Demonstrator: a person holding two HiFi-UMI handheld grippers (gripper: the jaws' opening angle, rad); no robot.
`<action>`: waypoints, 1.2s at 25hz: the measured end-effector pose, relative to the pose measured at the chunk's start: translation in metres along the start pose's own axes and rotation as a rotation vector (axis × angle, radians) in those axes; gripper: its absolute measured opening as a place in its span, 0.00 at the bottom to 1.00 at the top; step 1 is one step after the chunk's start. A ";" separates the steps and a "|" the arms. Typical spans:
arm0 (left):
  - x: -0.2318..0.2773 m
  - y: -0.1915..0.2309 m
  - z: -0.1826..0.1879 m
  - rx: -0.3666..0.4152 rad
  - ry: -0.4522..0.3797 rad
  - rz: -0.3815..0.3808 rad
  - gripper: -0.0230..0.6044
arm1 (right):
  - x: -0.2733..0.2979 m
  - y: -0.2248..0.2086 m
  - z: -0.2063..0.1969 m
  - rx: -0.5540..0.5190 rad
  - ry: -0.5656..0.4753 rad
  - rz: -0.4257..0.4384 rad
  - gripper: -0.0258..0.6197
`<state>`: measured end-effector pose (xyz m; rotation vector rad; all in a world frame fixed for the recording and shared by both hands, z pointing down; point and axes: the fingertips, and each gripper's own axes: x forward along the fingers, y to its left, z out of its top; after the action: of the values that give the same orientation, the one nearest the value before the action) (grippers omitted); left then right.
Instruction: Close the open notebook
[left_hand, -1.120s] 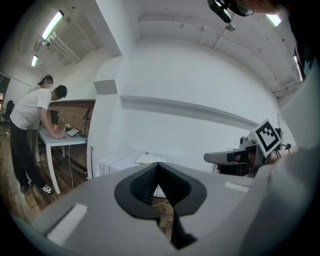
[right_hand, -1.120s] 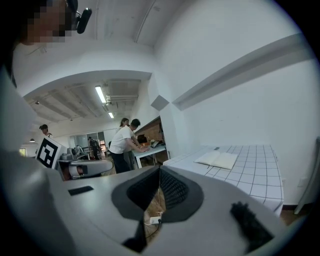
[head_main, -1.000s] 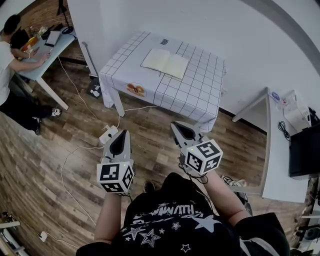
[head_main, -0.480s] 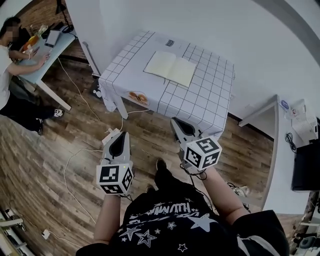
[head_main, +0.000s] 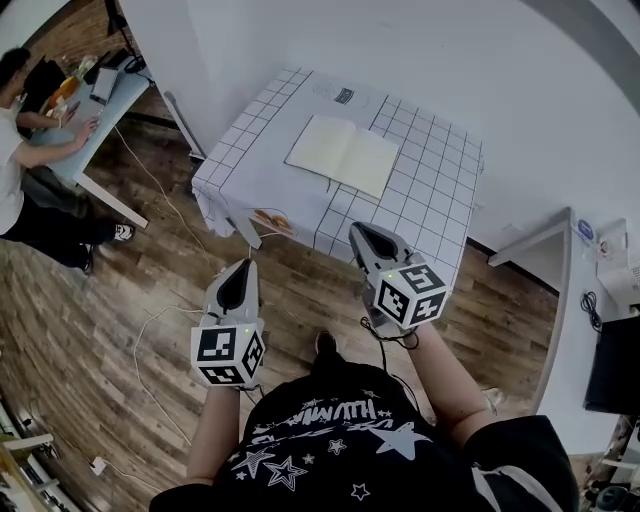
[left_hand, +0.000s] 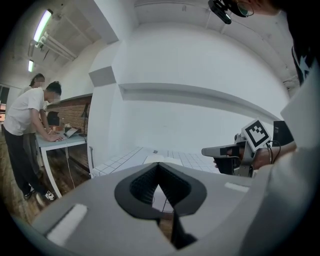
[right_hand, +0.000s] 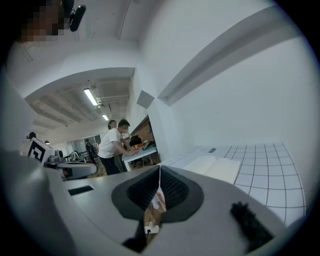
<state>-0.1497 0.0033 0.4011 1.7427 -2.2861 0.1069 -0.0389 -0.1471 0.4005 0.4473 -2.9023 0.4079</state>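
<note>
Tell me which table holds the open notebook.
The middle table, with the checked cloth: the notebook lies open on it. The blue table at left and the white desk at right have no cloth.

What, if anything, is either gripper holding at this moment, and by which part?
Nothing is held. The left gripper and right gripper both have their jaws together with nothing between them; the open notebook lies untouched on the table.

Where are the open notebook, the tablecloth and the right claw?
open notebook (head_main: 343, 155), head view, middle by the fold
checked tablecloth (head_main: 430, 200), head view, bare squares right of notebook
right claw (head_main: 360, 232), head view, its closed tips
</note>
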 end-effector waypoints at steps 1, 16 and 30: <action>0.005 0.001 0.003 0.003 -0.009 0.010 0.05 | 0.004 -0.006 0.002 -0.002 0.002 0.001 0.06; 0.050 0.000 0.005 0.034 0.009 0.070 0.05 | 0.040 -0.050 0.010 0.010 0.020 0.047 0.06; 0.121 0.023 0.010 0.049 0.033 -0.073 0.05 | 0.073 -0.068 0.001 -0.015 0.074 -0.050 0.06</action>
<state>-0.2033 -0.1055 0.4238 1.8322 -2.2118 0.1779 -0.0859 -0.2300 0.4312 0.4907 -2.8146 0.3873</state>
